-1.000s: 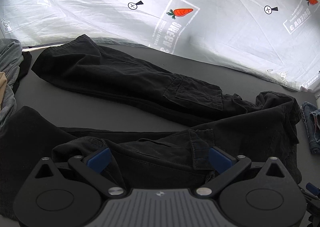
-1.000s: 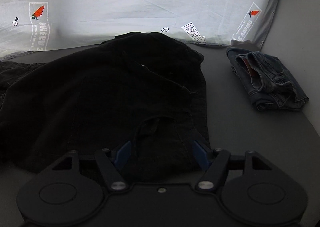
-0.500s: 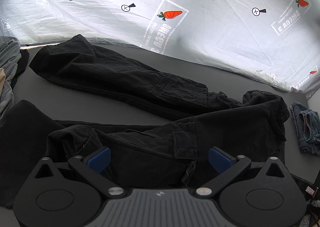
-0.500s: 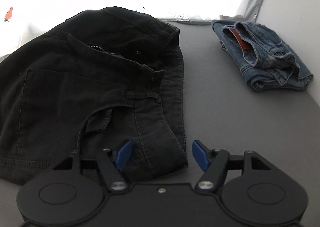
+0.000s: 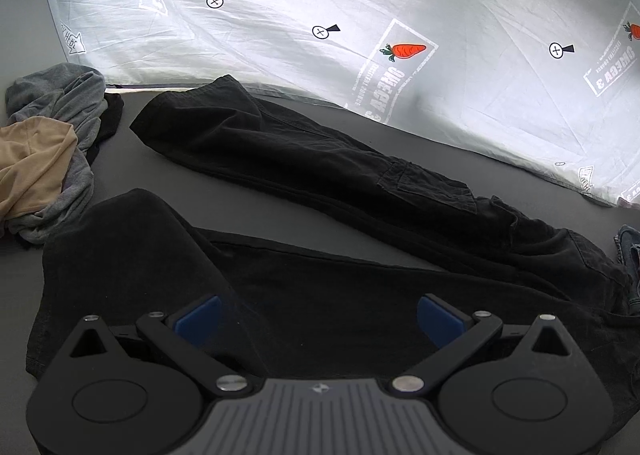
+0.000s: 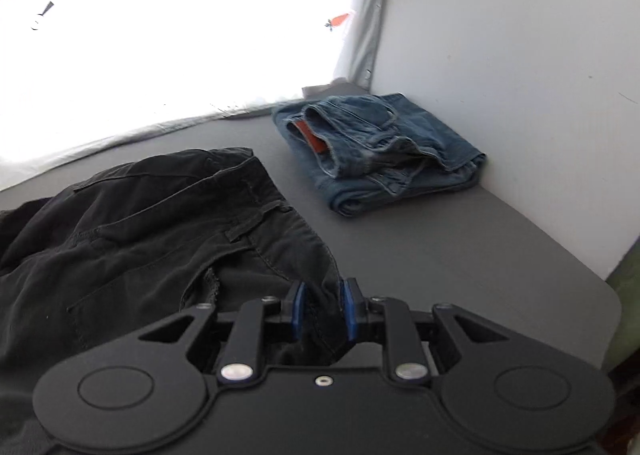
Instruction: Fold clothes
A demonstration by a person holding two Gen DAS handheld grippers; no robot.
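Right gripper (image 6: 320,309) pinches the black trousers' (image 6: 160,223) waistband corner – left gripper (image 5: 318,315) hovers wide above 1 leg; best to lift evenly.

Bare tabletop (image 6: 420,251) separates black trousers (image 6: 160,223) from folded jeans (image 6: 380,151).

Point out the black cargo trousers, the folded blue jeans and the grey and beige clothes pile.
Black cargo trousers (image 5: 428,185): left wrist view, thigh pocket flap.
Folded blue jeans (image 6: 384,147): right wrist view, top of the waistband.
Grey and beige clothes pile (image 5: 36,159): left wrist view, beige fabric.
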